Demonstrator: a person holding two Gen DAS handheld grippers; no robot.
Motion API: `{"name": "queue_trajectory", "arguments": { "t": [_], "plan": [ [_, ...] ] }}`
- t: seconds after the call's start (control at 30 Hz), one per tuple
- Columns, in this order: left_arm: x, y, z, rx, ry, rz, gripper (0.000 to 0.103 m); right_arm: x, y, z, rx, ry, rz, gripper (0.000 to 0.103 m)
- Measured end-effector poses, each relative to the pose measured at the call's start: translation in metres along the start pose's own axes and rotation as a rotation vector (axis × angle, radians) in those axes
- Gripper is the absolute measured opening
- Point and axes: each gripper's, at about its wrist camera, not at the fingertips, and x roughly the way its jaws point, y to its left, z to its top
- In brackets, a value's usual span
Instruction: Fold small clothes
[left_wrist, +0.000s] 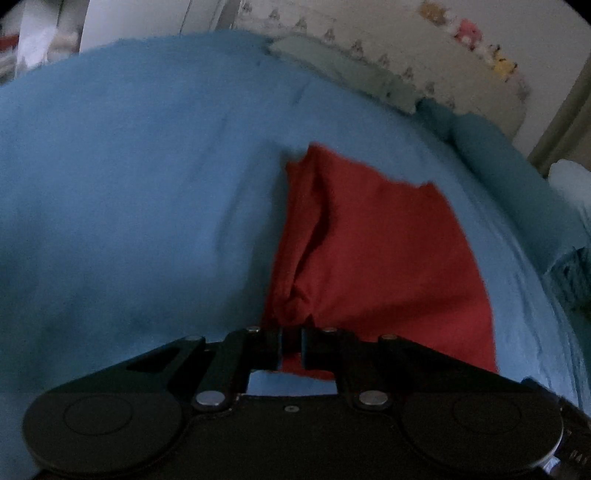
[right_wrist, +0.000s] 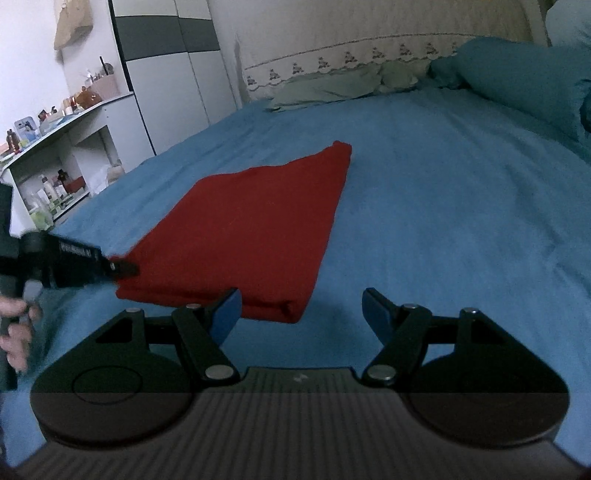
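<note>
Jaws of the left gripper (left_wrist: 291, 341) are pinched together on a bunched edge of a red garment (left_wrist: 376, 254), low in the centre of the left wrist view; the cloth puckers into folds just above the black fingers. From there the red garment spreads up and to the right over a blue bedsheet (left_wrist: 129, 184). In the right wrist view the right gripper (right_wrist: 301, 314) stands with its blue-padded fingers wide apart and nothing between them, over bare sheet at the lower centre. Its left pad sits just beside the garment's near corner. The garment lies folded flat, running from lower left toward the centre. At the left edge, the left gripper grips the cloth's corner, with a person's hand (right_wrist: 16, 332) behind it. Pillows (right_wrist: 332, 88) lie along the headboard at the top.
</note>
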Motion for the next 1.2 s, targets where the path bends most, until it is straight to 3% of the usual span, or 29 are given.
{"name": "queue_trajectory", "arguments": {
  "t": [0.23, 0.37, 0.6, 0.63, 0.67, 0.7, 0.77, 0.83, 0.93, 1.03, 1.1, 1.2],
  "plan": [
    [-0.005, -0.015, -0.001, 0.059, -0.016, 0.028, 0.017, 0.02, 0.013, 0.015, -0.042, 0.001, -0.086, 0.088],
    [-0.003, -0.011, -0.003, 0.082, -0.009, 0.023, 0.021, 0.051, 0.011, 0.009, -0.097, 0.112, -0.178, 0.087],
    [-0.018, -0.022, 0.006, 0.127, -0.027, 0.045, 0.024, 0.036, 0.005, 0.02, -0.064, 0.07, -0.112, 0.088],
    [-0.024, -0.026, 0.01, 0.143, -0.045, 0.045, 0.029, 0.03, 0.004, 0.027, -0.06, 0.05, -0.099, 0.089],
    [-0.031, -0.031, 0.018, 0.165, -0.065, 0.046, 0.051, 0.024, 0.005, 0.036, -0.068, 0.03, -0.088, 0.091],
    [-0.036, -0.035, 0.027, 0.186, -0.078, 0.043, 0.079, 0.019, 0.006, 0.044, -0.083, 0.017, -0.082, 0.096],
    [-0.039, -0.042, 0.046, 0.223, -0.091, 0.025, 0.103, 0.015, 0.008, 0.061, -0.107, 0.011, -0.059, 0.103],
    [-0.032, -0.044, 0.067, 0.222, -0.07, -0.018, 0.103, 0.017, 0.008, 0.078, -0.105, 0.036, -0.017, 0.103],
    [-0.008, -0.039, 0.09, 0.203, 0.026, -0.084, 0.103, 0.035, 0.005, 0.101, -0.072, 0.112, 0.03, 0.103],
    [0.026, -0.035, 0.107, 0.223, 0.121, -0.09, 0.103, 0.058, -0.006, 0.115, 0.009, 0.18, 0.043, 0.103],
    [0.048, -0.031, 0.114, 0.225, 0.163, -0.08, 0.098, 0.079, -0.017, 0.12, 0.073, 0.209, 0.058, 0.103],
    [0.076, -0.019, 0.12, 0.129, 0.215, -0.113, 0.089, 0.102, -0.031, 0.122, 0.139, 0.25, 0.05, 0.103]
  ]
}}
